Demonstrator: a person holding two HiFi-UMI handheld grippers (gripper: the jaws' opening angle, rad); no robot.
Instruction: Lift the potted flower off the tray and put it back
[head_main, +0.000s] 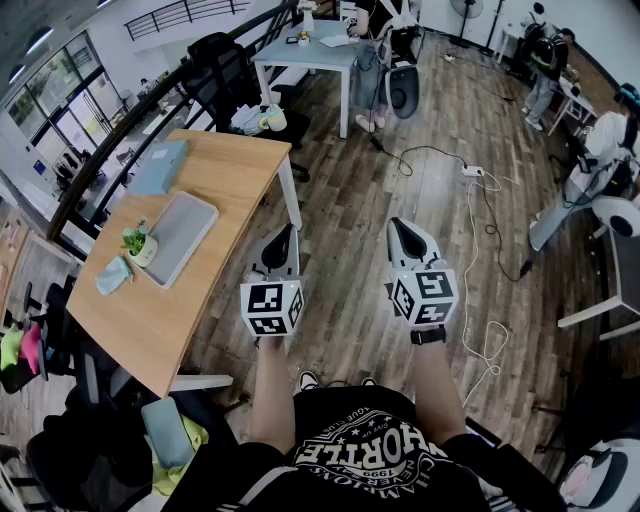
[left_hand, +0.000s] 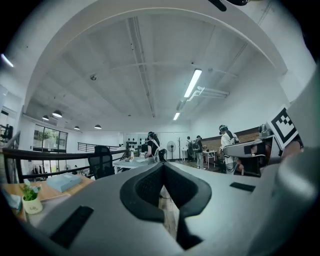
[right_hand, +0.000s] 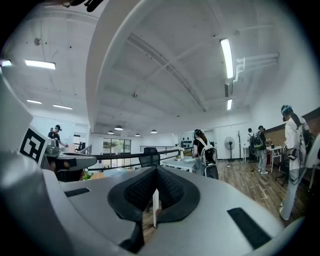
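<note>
The potted flower (head_main: 138, 243), a small green plant in a pale pot, stands on the wooden table (head_main: 200, 310) at the left edge of the grey tray (head_main: 180, 235); I cannot tell whether it rests on the tray or beside it. The left gripper view shows the same potted flower (left_hand: 31, 200) low at the far left. My left gripper (head_main: 283, 235) and right gripper (head_main: 402, 228) are held level over the floor, to the right of the table and well away from the pot. Both are shut, with nothing between the jaws.
A light blue cloth (head_main: 113, 275) lies next to the pot, and a blue box (head_main: 160, 165) sits further back on the table. Behind are a black office chair (head_main: 225, 70) and a white table (head_main: 310, 50). Cables (head_main: 470, 230) cross the wooden floor. People stand at the back.
</note>
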